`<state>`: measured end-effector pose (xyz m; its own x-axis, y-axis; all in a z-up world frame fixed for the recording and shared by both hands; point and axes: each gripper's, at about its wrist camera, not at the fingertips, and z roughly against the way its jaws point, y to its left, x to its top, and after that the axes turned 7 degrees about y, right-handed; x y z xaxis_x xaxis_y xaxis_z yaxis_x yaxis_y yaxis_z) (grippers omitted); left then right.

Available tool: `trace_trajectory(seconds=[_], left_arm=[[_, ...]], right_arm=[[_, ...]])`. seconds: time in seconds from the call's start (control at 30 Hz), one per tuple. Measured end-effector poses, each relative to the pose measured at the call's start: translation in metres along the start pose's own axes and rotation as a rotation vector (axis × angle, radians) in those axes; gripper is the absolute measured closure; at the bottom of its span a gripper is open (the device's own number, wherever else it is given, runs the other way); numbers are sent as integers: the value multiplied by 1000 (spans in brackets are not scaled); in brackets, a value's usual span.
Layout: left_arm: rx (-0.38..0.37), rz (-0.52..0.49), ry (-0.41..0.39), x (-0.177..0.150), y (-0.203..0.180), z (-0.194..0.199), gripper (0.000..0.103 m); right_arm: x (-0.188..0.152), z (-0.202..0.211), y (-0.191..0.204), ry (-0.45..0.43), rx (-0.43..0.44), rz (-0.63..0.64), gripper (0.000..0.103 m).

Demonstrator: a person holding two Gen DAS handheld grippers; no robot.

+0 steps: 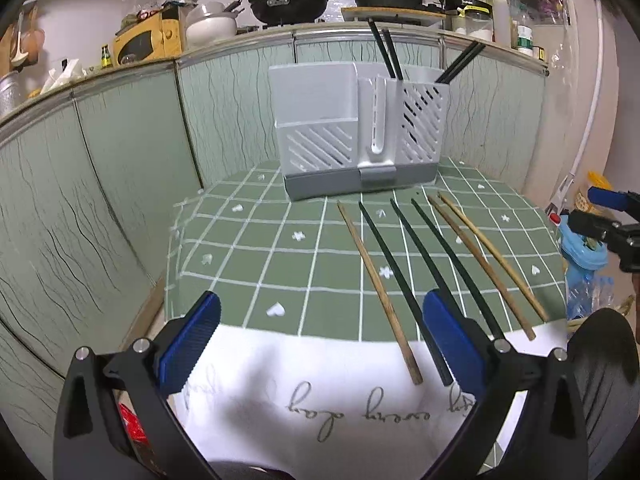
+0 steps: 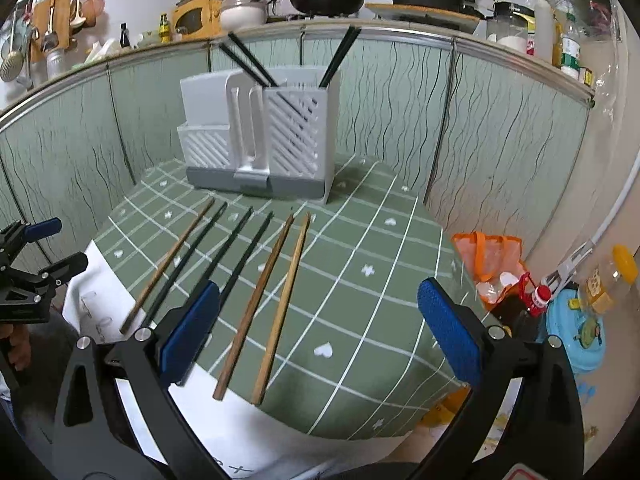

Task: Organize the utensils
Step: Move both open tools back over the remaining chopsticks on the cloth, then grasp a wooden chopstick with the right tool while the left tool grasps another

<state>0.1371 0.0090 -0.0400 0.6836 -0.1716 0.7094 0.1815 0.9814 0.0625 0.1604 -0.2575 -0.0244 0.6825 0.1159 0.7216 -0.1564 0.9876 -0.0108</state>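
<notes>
A white and grey utensil holder point(image 1: 320, 140) point(image 2: 296, 140) stands at the back of the green checked tablecloth point(image 1: 256, 248). Several black chopsticks point(image 1: 384, 52) point(image 2: 340, 56) stick up from its right compartment. On the cloth lie three wooden chopsticks point(image 1: 378, 288) point(image 2: 256, 300) and three black chopsticks point(image 1: 400, 284) point(image 2: 236, 256), side by side, pointing at the holder. My left gripper point(image 1: 320, 312) is open above the table's near edge, left of the row. My right gripper point(image 2: 320, 296) is open above the near ends of two wooden chopsticks. Neither holds anything.
A white sheet with cursive writing point(image 1: 320, 380) covers the near table edge. Green panelled walls point(image 1: 120, 184) enclose the table's back and sides, under a counter with pans and jars. An orange bag point(image 2: 492, 264), a red-capped bottle point(image 2: 536, 300) and a blue container point(image 2: 576, 332) sit right of the table.
</notes>
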Motion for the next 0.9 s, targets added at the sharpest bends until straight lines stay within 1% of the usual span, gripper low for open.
trace_trajectory(seconds=[0.13,0.23,0.4,0.6,0.67,0.9], left_arm=[[3,2,9,-9,-4,-7,4],[-16,20,23,-13,-6,-11,4],[-19,19,37,-15,-13,-14,4],[-19,4,64,-19,-23,-20,4],[-21,4,69,-20,-25,-21,4],[-17,16,87,-24,-26,-24,4]], right_arm=[[-14,-11,0,16,-16,-9,8],[-22,-17,1,33,-15,-8,8],[-34,-24,5,52,-17,4,14],[-41,-32,8,100,-22,4,29],[-43,-36,9,118,-11,3,39],[-49,-43,19,163,26,24,58]])
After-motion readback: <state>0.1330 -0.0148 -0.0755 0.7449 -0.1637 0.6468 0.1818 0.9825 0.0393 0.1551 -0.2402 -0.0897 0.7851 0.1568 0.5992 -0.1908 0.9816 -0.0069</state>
